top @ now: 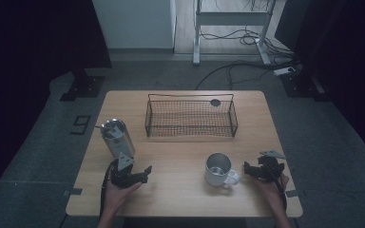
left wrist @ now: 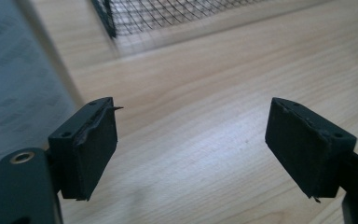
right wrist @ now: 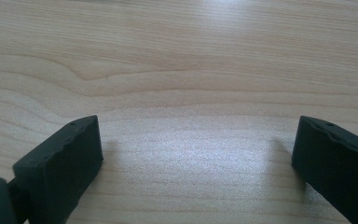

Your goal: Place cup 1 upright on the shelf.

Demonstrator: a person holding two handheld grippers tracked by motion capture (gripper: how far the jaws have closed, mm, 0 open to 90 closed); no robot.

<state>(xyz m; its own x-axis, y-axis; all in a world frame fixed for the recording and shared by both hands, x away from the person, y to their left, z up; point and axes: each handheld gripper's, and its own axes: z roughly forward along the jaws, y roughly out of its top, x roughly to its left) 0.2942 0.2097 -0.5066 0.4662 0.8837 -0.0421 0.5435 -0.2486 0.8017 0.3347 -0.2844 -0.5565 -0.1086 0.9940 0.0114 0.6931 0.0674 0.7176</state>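
Standing on pale woodgrain table (top: 180,156): cylindrical metal canister (top: 117,137), wire-mesh basket (top: 191,116), mug (top: 218,169).

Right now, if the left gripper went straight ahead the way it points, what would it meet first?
Probably the wire basket. The open left gripper has bare table ahead, with the metal can off to one side. Depth is unclear.

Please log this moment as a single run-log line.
left gripper: open, beside canister | right gripper: open, beside mug | basket: empty
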